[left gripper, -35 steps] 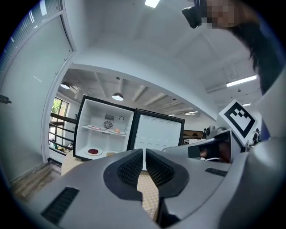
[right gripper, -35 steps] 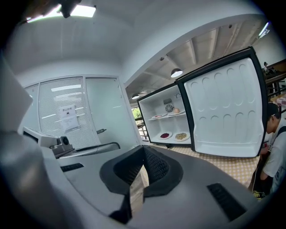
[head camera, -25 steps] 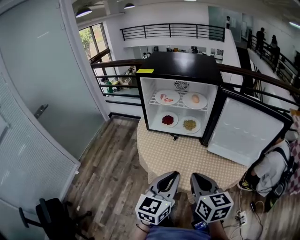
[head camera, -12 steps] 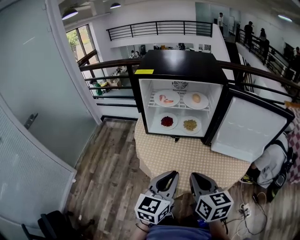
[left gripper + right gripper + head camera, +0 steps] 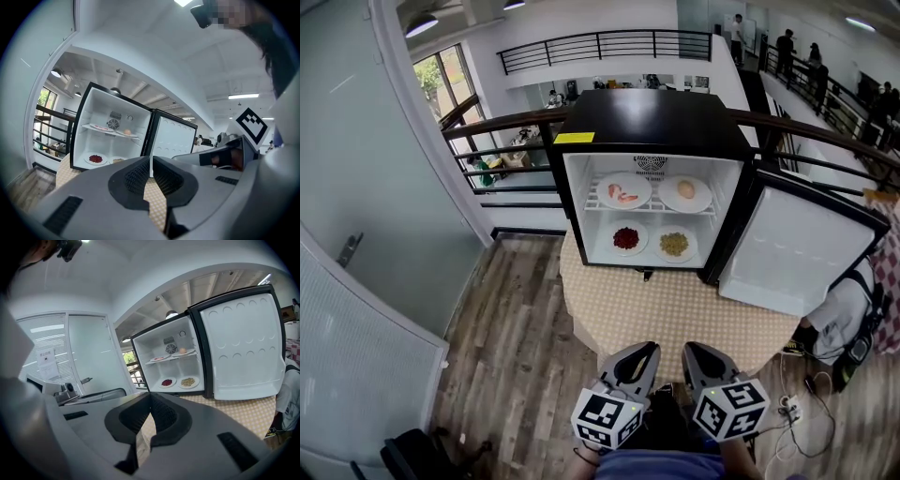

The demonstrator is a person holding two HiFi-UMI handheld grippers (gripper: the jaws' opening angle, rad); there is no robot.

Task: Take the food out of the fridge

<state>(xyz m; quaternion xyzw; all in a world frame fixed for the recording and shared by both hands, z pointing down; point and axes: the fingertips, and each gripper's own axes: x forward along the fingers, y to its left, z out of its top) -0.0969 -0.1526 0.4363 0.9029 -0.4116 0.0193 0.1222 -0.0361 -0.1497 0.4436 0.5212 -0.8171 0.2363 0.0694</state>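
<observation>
The fridge [image 5: 652, 122] is standing at the far side of the round bench [image 5: 675, 314], and its door [image 5: 797, 253] is hanging wide open to the right, so the whole inside is facing the person and is reachable from the near side. All the food is sitting inside on four white plates [image 5: 642, 182], none of it taken out yet. On the wire shelf [image 5: 653, 209], the left plate is carrying pink pieces [image 5: 623, 195] and the right one a pale round item [image 5: 685, 189]. Below, on the bottom of the fridge, a red heap [image 5: 625, 238] is lying on the left plate and a yellowish heap [image 5: 674, 244] on the right one. What each food is exactly is too small to tell.

The left gripper [image 5: 645, 351] and the right gripper [image 5: 692, 351] are hovering side by side at the near edge of the bench, well apart from the fridge and pointing toward it. Both pairs of jaws are pressed together with nothing between them. Judging by this, the reach is only starting, and the jaws will need to be spread before they can take a plate rim.
</observation>
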